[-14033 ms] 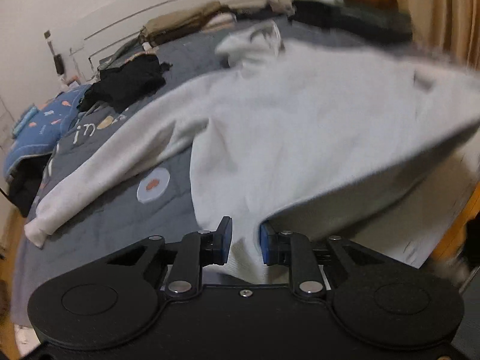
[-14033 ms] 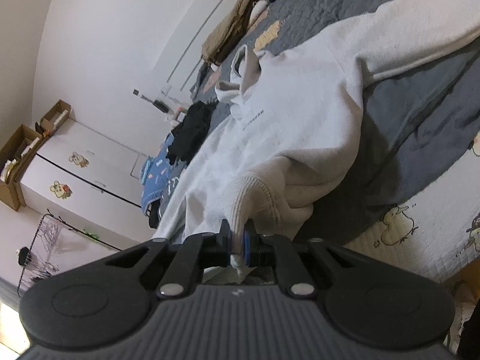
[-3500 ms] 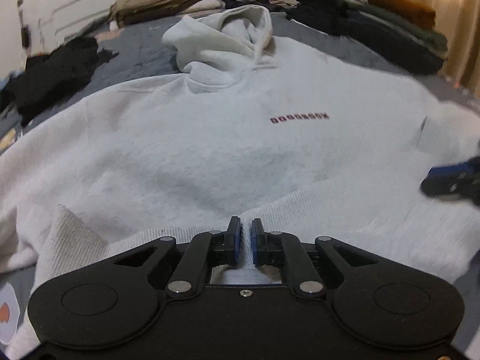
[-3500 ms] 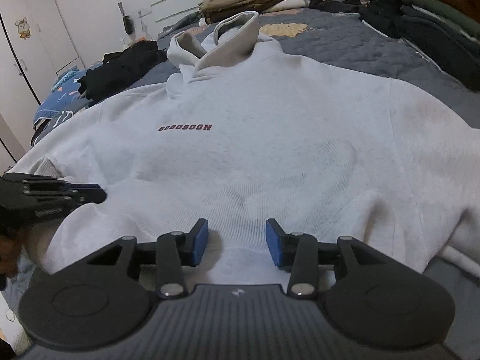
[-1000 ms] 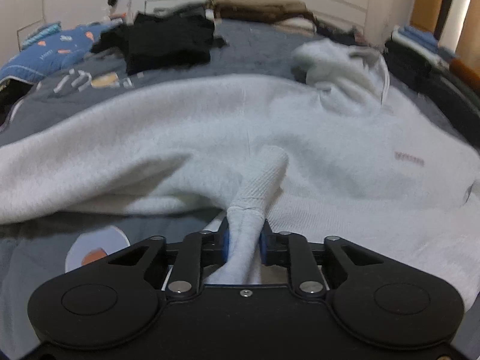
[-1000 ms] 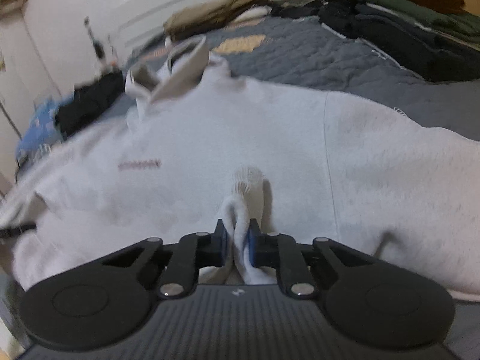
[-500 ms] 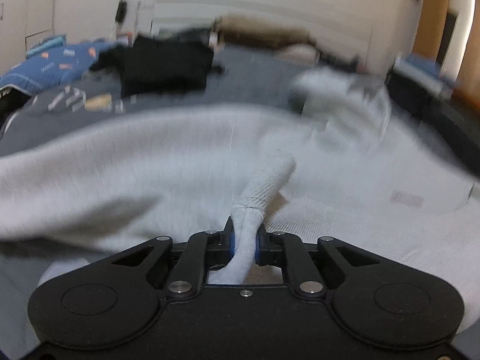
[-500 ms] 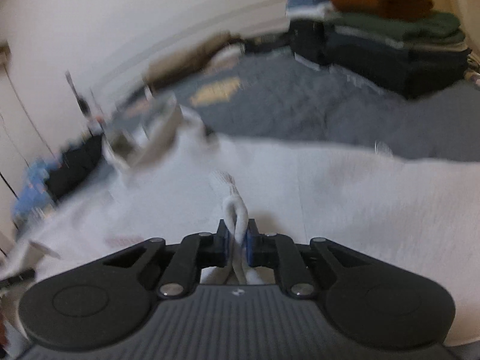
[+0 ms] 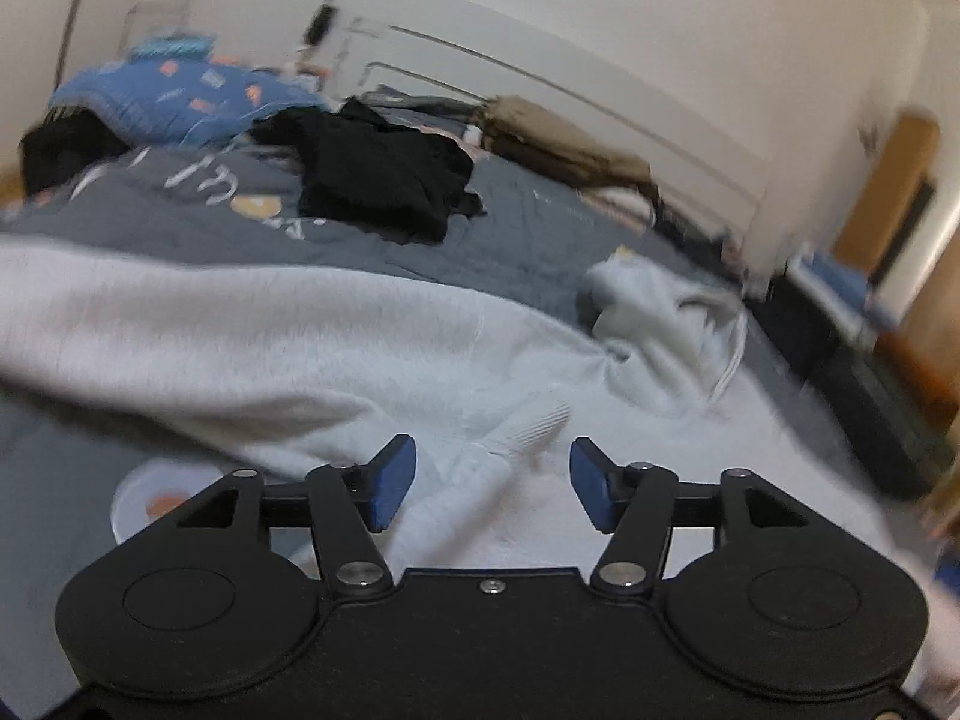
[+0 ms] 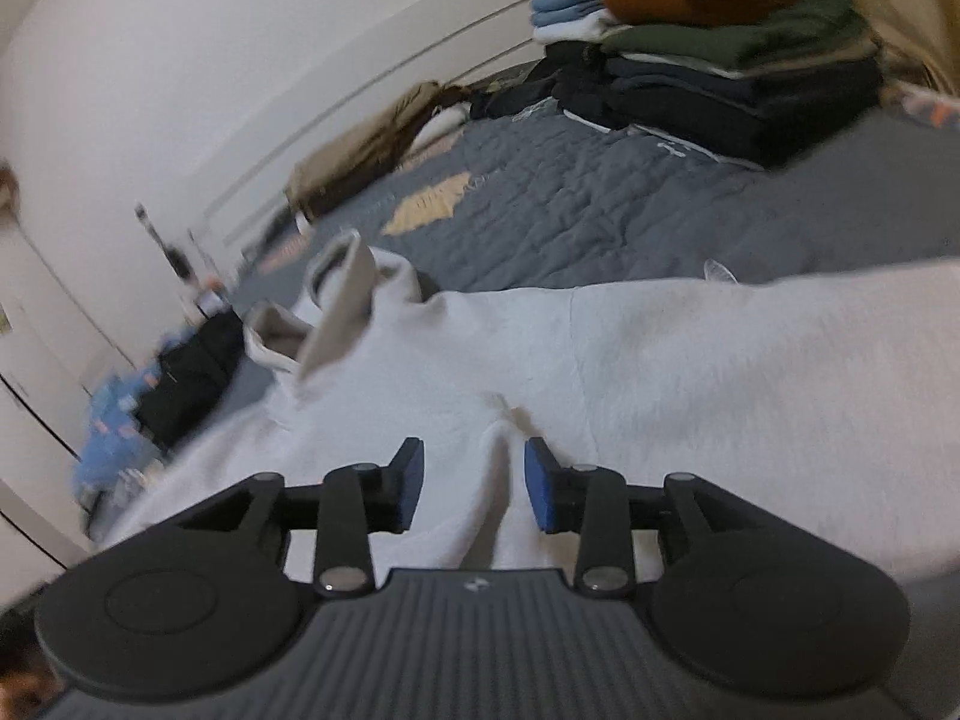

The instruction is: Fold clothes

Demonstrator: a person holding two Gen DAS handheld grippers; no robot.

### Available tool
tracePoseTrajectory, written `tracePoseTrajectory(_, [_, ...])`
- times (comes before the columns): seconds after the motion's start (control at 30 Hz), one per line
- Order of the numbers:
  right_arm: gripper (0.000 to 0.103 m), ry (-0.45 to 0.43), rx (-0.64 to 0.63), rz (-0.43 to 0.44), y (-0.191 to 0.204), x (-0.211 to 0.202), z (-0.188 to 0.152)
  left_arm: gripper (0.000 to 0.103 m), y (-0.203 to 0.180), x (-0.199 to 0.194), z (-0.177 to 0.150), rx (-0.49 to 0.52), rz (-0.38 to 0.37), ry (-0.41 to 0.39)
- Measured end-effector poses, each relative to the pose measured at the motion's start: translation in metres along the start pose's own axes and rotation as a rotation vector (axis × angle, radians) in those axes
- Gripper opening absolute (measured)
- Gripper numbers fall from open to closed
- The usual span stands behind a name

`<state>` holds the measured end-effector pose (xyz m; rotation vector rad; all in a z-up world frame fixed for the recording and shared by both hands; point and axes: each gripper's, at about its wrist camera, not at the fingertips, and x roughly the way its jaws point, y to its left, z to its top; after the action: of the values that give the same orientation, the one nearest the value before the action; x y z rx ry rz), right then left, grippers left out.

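Note:
A light grey hoodie [image 9: 252, 336] [image 10: 690, 354] lies spread over the grey quilt, its hood [image 9: 660, 312] [image 10: 336, 300] bunched toward the headboard. My left gripper [image 9: 492, 477] is opening; a ribbed fold of the hem [image 9: 516, 438] lies loose between its blue pads, which stand clear of it. The jaws of my right gripper [image 10: 474, 480] are opening too, with a ridge of hoodie cloth [image 10: 498, 468] lying between the pads, untouched by them.
A black garment [image 9: 378, 174] lies on the grey quilt [image 10: 600, 204] beyond the hoodie. A stack of folded clothes [image 10: 720, 54] stands at the far right. Tan clothes [image 9: 558, 144] lie by the headboard, and a blue patterned blanket [image 9: 180, 90] at the far left.
Both grippers were shut on folds of the hoodie hem; both have now let go and stand open. Both have lifted, and the cloth has dropped back onto the garment.

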<state>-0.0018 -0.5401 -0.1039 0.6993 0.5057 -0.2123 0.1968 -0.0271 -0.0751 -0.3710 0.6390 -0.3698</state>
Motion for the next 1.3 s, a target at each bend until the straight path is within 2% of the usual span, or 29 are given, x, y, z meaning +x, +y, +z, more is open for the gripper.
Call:
tracePoseTrajectory(0.1, [0.039,0.008,0.101,0.048,-0.006,-0.02,-0.017,0.063,0.011,-0.012,-0.012,-0.154,-0.027,-0.001])
tracePoseTrajectory(0.2, [0.048,0.026,0.212,0.085,-0.015,-0.033,-0.041,0.065,0.017,-0.025,-0.025,-0.214,-0.019,0.007])
tracePoseTrajectory(0.47, [0.05,0.041,0.542,0.039,-0.053,-0.041,-0.099,0.067,0.016,-0.057,-0.051,-0.243,-0.044,0.0])
tracePoseTrajectory(0.63, [0.05,0.096,0.641,0.041,-0.066,-0.028,-0.117,0.067,0.006,-0.06,-0.064,-0.215,-0.054,0.024])
tracePoseTrajectory(0.7, [0.05,0.103,0.649,0.029,-0.066,-0.022,-0.119,0.067,-0.004,-0.057,-0.068,-0.168,-0.065,0.05])
tracePoseTrajectory(0.77, [0.05,0.098,0.617,-0.007,-0.062,-0.018,-0.118,0.067,-0.019,-0.054,-0.074,-0.07,-0.085,0.087])
tracePoseTrajectory(0.9, [0.05,0.083,0.554,-0.069,-0.055,-0.01,-0.115,0.067,-0.061,-0.049,-0.098,0.144,-0.191,0.167])
tracePoseTrajectory(1.0, [0.05,0.06,0.511,-0.108,-0.052,-0.006,-0.113,0.067,-0.089,-0.045,-0.119,0.258,-0.251,0.22])
tracePoseTrajectory(1.13, [0.05,0.05,0.517,-0.1,-0.059,-0.003,-0.114,0.067,-0.116,-0.037,-0.147,0.352,-0.29,0.278])
tracePoseTrajectory(1.3, [0.047,0.053,0.543,-0.077,-0.063,0.002,-0.114,0.067,-0.142,-0.033,-0.167,0.435,-0.339,0.307])
